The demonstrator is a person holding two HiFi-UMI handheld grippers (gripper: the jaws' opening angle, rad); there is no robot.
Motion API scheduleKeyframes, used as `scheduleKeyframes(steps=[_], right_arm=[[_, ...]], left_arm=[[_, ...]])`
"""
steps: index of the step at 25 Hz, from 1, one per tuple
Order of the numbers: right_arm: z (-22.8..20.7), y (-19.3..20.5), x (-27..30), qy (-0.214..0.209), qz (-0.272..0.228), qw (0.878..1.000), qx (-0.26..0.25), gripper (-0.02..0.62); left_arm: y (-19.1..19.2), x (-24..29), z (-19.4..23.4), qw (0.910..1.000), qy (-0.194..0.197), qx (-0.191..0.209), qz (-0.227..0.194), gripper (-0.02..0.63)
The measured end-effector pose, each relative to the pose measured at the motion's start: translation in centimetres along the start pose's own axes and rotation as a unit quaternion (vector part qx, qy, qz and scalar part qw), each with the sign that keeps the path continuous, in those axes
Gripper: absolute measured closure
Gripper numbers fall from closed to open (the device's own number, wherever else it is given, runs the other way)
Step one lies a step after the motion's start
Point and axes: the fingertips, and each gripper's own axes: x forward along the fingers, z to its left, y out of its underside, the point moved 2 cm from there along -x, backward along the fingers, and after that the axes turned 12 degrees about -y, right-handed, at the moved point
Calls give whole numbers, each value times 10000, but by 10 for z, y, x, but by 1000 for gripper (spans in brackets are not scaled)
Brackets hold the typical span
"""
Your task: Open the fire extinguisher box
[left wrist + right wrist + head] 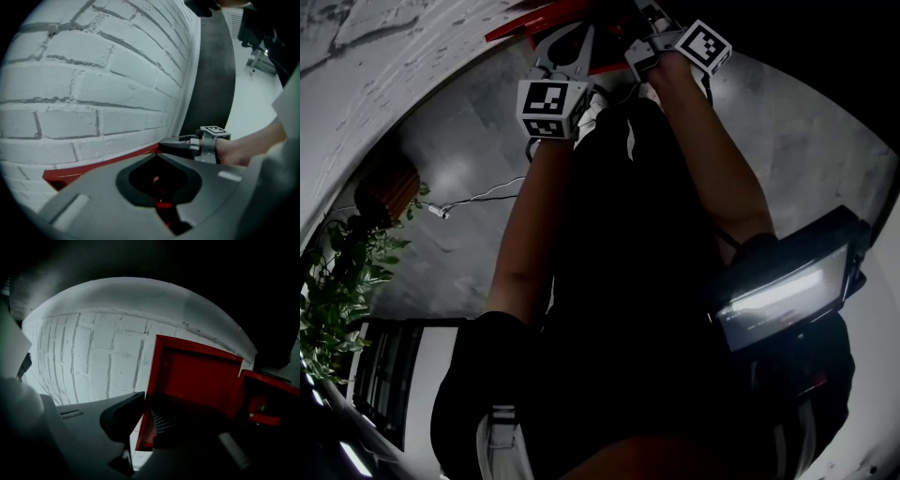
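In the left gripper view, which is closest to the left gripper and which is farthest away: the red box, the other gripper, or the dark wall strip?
1. red box: its edge runs along the brick wall, right at the left gripper tips.
2. right gripper: just beyond, to the right, at the box's edge.
3. dark wall strip: behind that gripper, farthest.

The white brick wall (pixel 93 84) shuts off the whole left side; we see no passage there. The red door (pixel 197 376) stands open across the approach, and the box (pixel 267 399) mouth is free only to its right. The right hand-held gripper (pixel 165 142) crowds the room just right of the left hand-held gripper (pixel 157 154). The plant (pixel 342 281) and cable (pixel 478 199) lie on the floor (pixel 459 159), well apart.
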Motion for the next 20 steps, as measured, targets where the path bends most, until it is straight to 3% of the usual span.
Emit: scheduleKeyframes(steps=[16,20], right_arm=[[-7,-18,32,54,78,9999,-91,548],[-7,-16,33,125,392,9986,-347,523]], left_arm=[[-21,-10,24,9997,-202,49,-94,603],[-26,-12,25,9996,-242,106,-107,603]])
